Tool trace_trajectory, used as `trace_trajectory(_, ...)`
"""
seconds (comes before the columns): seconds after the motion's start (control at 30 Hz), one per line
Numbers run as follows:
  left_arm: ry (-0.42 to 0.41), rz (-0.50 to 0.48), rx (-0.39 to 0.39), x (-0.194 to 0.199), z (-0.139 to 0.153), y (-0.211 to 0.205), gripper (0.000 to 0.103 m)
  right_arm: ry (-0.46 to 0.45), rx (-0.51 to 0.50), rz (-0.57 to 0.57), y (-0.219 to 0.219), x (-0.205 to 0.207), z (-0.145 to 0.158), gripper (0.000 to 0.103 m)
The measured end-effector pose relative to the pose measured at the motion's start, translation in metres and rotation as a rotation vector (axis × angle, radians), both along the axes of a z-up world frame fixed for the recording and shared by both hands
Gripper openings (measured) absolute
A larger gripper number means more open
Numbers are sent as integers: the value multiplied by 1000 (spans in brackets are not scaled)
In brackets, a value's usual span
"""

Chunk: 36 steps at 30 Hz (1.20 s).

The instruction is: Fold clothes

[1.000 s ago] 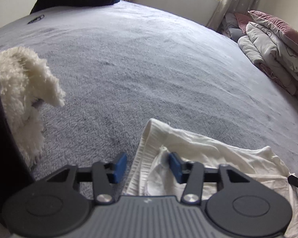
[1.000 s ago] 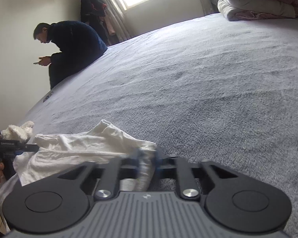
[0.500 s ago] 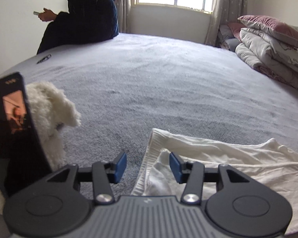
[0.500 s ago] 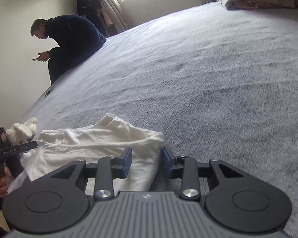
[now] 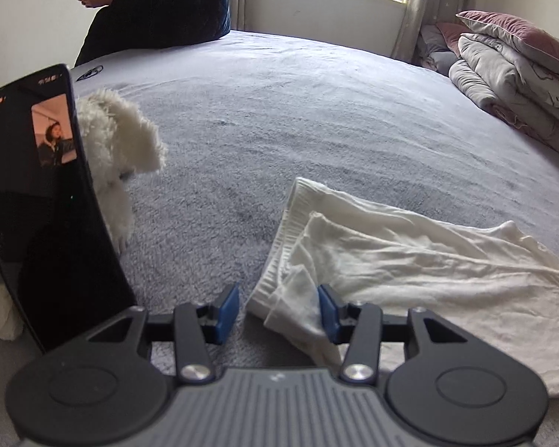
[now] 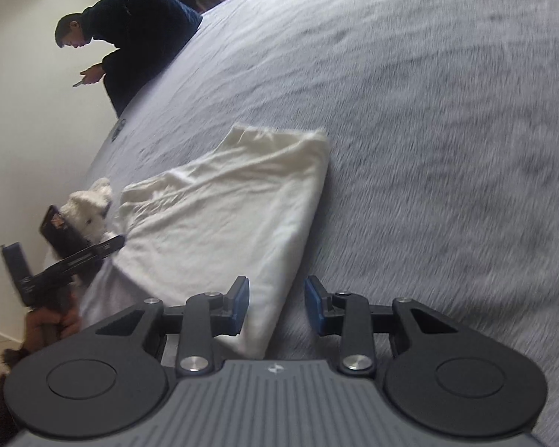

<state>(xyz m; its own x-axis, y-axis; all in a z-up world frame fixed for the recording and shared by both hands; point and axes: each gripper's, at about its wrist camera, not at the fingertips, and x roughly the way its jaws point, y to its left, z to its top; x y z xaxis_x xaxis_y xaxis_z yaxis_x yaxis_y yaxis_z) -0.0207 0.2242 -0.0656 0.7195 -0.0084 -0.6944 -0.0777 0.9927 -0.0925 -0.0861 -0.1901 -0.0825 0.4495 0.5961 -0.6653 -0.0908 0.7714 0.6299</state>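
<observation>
Garments: one white garment is seen, laid flat on the grey bed cover; a ribbed hem runs along its edge nearest the left gripper.
Grippers: two are counted, each with blue pads on black fingers.
Left gripper: its jaws are parted, having just been opening; a loose corner of the garment lies between the pads and brushes the right-hand one, but it is not pinched.
Right gripper: its jaws are parted, having just been opening; the near corner of the garment lies between the pads, nearer the left-hand pad, and is not clamped.
Left gripper from the right wrist view: it is seen at the garment's far left edge, held by a hand.
Phones: one upright dark phone with a small picture on its screen stands at the left.
Fluffy items: one white fluffy item is found just behind the phone.
Bedding: one folded pile of quilts topped by a pink pillow is stacked at the far right.
People: one seated person in dark clothes is seen at the bed's far edge, a small device held in both hands.
Containers: none are visible in either view.
</observation>
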Motion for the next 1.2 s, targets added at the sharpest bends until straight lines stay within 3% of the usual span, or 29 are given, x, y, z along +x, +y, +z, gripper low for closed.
trace_trajectory(0.07,3,9,-1,0,-1,-1,48,27,43,0,2,-5,-7,26)
trace_trajectory(0.1,5,14,2,0,0,-2,48,32,45,-5,2,-6,-9,8)
trace_trajectory(0.13,7,20,7,0,1,-3,48,38,43,-13,1,-7,-9,7)
trace_trajectory(0.37,-2,27,92,-8,8,-18,50,35,8,-3,-4,-10,-7,6)
trace_trajectory(0.6,-114,-84,170,-31,27,-43,58,69,82,-32,-14,-7,-6,22)
trace_trajectory(0.9,-231,-362,82,-53,42,-89,63,105,146,-35,-10,0,-13,22)
trace_trajectory(1.2,-232,-736,116,-80,21,-177,63,115,159,-65,-18,12,-11,19)
